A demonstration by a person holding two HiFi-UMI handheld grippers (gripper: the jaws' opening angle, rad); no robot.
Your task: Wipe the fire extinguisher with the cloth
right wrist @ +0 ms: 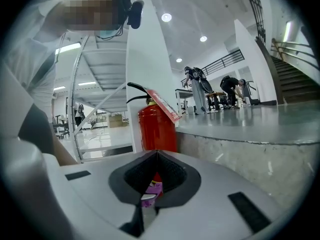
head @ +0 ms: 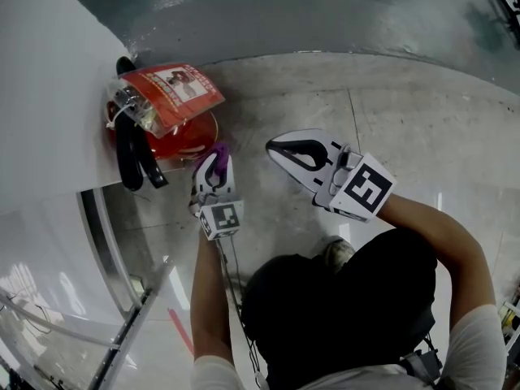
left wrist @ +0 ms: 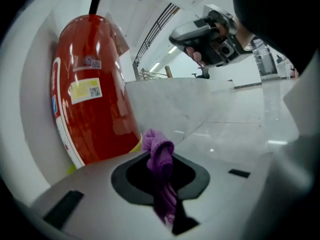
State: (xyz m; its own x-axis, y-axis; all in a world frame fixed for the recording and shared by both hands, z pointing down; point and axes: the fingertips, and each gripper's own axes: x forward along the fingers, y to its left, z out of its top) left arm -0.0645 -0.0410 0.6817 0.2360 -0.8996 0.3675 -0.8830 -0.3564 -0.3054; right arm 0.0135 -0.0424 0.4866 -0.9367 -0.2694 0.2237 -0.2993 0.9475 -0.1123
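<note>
- The fire extinguisher point(head: 193, 139) is red and stands upright on the concrete floor point(head: 382, 112), right against the corner of a white wall point(head: 49, 88).
- A red tag point(head: 175, 90) lies over its top. The tag carries a small picture and lines of print, too small to read.
- A black hose point(head: 128, 157) hangs down the extinguisher's side next to the wall.
- In the left gripper view the red body bears a yellow label point(left wrist: 85, 90) with a square code and fine print that cannot be read.
- Above it sits a small silvery sticker point(left wrist: 91, 61), and a white band with a blue round mark runs down the left edge. None of this lettering is legible.
- The left tool point(head: 215, 165) is pinching a purple cloth point(left wrist: 161, 156). The bunched end of the cloth sticks out past the tips and the rest trails back between the jaws.
- The cloth is just beside the lower part of the extinguisher's body; no view shows whether it touches the body.
- The right tool point(head: 276, 147) is pressed together with nothing in it. It is held apart from the extinguisher, to the right of the left tool, and points towards the extinguisher.
- Each tool carries a cube with black-and-white square markers point(head: 222, 218); these are patterns, not words.
</note>
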